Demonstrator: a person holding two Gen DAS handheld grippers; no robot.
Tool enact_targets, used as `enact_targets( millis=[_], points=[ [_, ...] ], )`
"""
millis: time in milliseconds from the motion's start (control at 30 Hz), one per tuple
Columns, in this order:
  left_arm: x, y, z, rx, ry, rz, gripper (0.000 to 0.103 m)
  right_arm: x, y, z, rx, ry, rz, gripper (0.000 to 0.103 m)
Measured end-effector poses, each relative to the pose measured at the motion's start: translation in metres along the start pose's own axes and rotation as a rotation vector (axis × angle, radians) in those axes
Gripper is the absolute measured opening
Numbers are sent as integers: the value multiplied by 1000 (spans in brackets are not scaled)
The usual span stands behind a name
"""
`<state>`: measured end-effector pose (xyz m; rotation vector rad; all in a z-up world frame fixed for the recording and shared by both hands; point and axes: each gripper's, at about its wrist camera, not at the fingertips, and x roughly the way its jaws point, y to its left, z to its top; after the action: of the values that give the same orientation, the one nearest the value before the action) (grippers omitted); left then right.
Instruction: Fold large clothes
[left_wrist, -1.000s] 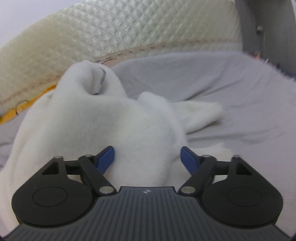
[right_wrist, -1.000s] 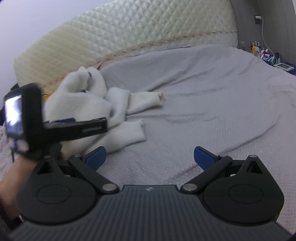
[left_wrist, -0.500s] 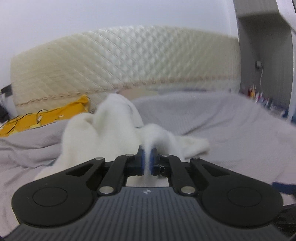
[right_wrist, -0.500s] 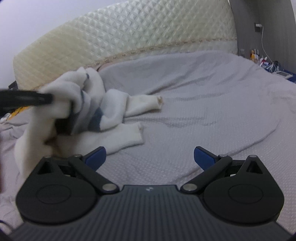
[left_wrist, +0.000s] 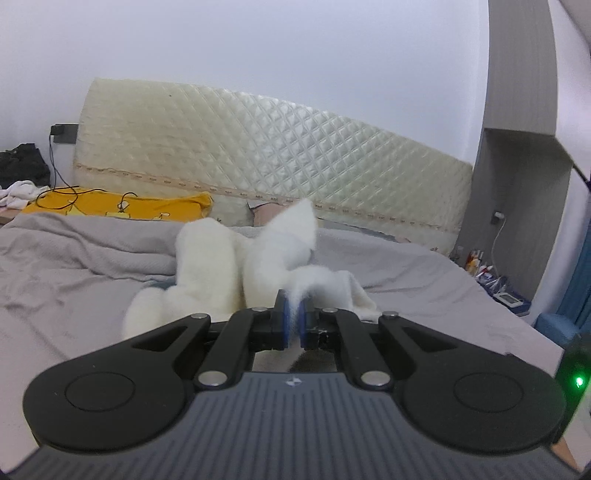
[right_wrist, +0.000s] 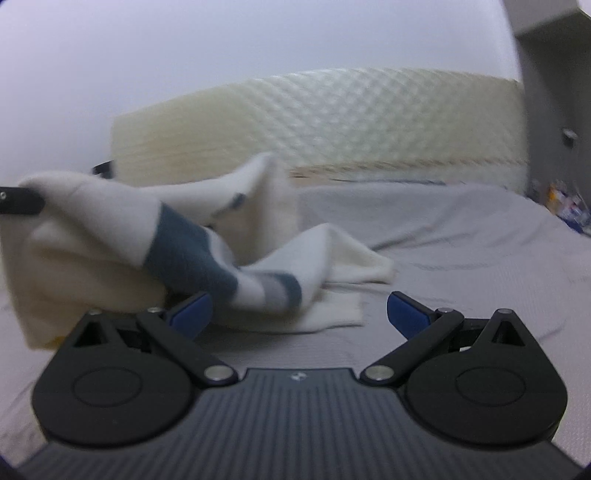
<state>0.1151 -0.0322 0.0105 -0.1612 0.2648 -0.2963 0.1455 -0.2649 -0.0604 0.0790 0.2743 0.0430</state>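
A fluffy white garment (left_wrist: 218, 269) with blue and grey stripes (right_wrist: 192, 254) lies bunched on the grey bed cover (left_wrist: 74, 273). My left gripper (left_wrist: 293, 315) is shut on a fold of the garment and holds it lifted off the bed. In the right wrist view the left gripper's tip (right_wrist: 20, 201) shows at the far left, with the garment hanging from it. My right gripper (right_wrist: 299, 310) is open and empty, low over the bed, just right of the garment's trailing sleeve (right_wrist: 332, 251).
A quilted cream headboard (left_wrist: 277, 155) stands behind the bed. A yellow cloth with cables (left_wrist: 110, 205) lies at the back left. A bedside surface with small bottles (left_wrist: 487, 269) is at the right, by a grey wall column (left_wrist: 517, 147).
My left gripper closed on the white garment and lifted it up off the bed. My right gripper stayed open and dropped lower, closer to the garment.
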Motion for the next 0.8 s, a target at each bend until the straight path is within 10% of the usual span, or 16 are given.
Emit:
enact_targets(
  millis=[367, 733, 800],
  points=[
    [-24, 61, -27, -180, -5, -102, 6, 14, 100, -38, -324, 75, 202, 93],
    [36, 105, -45, -342, 75, -182, 10, 63, 90, -35, -350, 65, 182, 15],
    [43, 109, -48, -360, 98, -204, 33, 65, 79, -23, -283, 47, 177, 12]
  ],
)
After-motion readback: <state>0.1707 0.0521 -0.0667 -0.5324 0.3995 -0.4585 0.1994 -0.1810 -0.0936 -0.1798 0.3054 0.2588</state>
